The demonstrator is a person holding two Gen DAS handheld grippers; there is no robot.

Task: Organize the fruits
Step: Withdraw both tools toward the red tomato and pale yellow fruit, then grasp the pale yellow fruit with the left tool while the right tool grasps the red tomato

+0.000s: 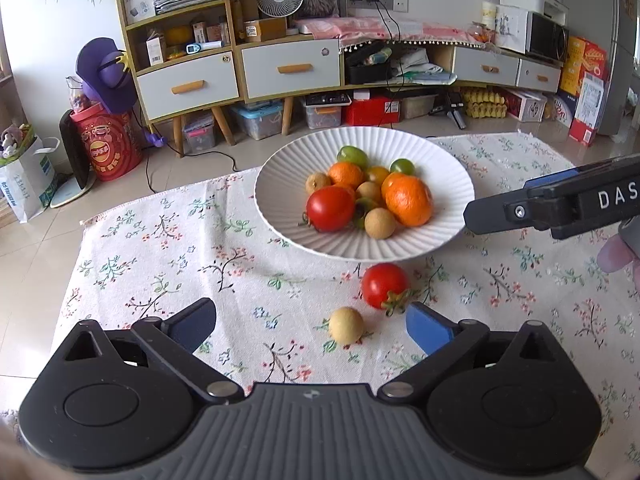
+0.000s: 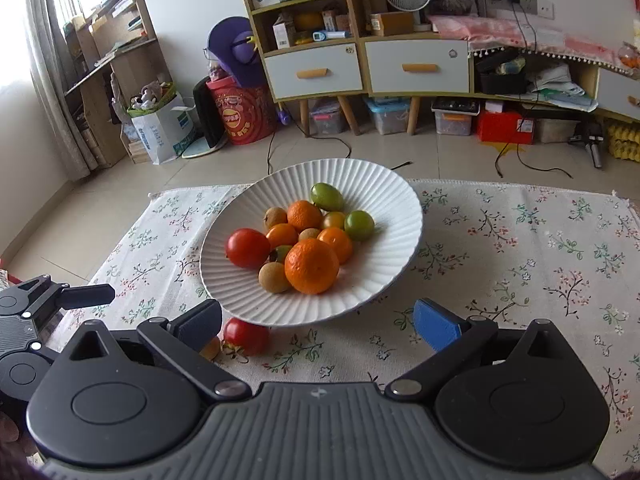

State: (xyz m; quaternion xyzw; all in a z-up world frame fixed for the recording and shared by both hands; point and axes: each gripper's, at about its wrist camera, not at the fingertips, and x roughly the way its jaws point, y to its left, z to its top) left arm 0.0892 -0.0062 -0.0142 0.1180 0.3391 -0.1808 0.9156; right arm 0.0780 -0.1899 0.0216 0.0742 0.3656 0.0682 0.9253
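A white ribbed plate [image 1: 360, 140] [image 2: 320, 172] stands on the floral cloth and holds a red tomato [image 1: 330, 208] [image 2: 248, 248], oranges [image 1: 408, 199] [image 2: 312, 266], green fruits [image 1: 352, 156] and small tan longans. In front of the plate, a loose tomato [image 1: 384, 285] [image 2: 246, 336] and a loose longan [image 1: 346, 325] lie on the cloth. My left gripper [image 1: 310, 324] is open, with the longan between its fingertips and untouched. My right gripper [image 2: 318, 320] is open just short of the plate's near rim. One of its fingers [image 1: 520, 208] reaches in beside the plate's right edge.
The floral cloth [image 1: 160, 248] [image 2: 520, 248] ends at a tiled floor on the far and left sides. Beyond stand a wooden cabinet [image 1: 240, 68], a red drum [image 1: 112, 144] and storage boxes. A person's fingertip [image 1: 614, 256] shows at the right edge.
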